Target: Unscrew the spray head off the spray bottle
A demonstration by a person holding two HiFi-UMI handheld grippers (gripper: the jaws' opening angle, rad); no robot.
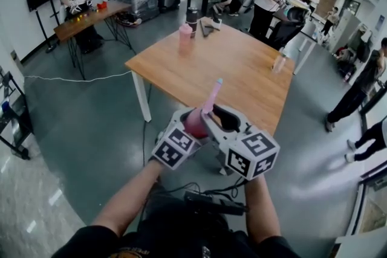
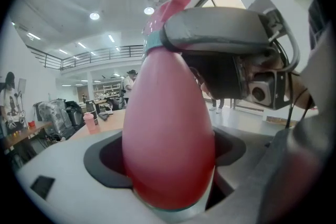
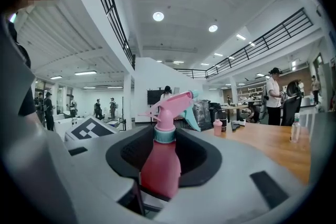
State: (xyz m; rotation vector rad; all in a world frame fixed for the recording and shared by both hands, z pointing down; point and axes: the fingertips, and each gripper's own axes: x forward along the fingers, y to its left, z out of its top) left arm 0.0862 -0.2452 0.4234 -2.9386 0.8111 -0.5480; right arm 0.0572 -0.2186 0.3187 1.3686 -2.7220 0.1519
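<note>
I hold a pink spray bottle (image 1: 196, 122) up in front of me, short of the wooden table. Its pink spray head (image 1: 213, 95) with a teal nozzle tip points up and away. My left gripper (image 1: 191, 132) is shut on the bottle's body (image 2: 168, 128), which fills the left gripper view. My right gripper (image 1: 213, 119) comes in from the right, its jaws standing around the teal collar (image 3: 164, 135) below the spray head (image 3: 173, 105). Dark space shows on both sides of the neck, so the right gripper (image 3: 164, 165) is open. One right jaw lies across the collar (image 2: 153, 43) in the left gripper view.
The wooden table (image 1: 242, 69) ahead carries a pink bottle (image 1: 185, 37), a dark cup (image 1: 192, 14) and a clear bottle (image 1: 279, 61). Several people stand or sit around the hall. A white cable (image 1: 78, 78) runs over the grey floor to the left.
</note>
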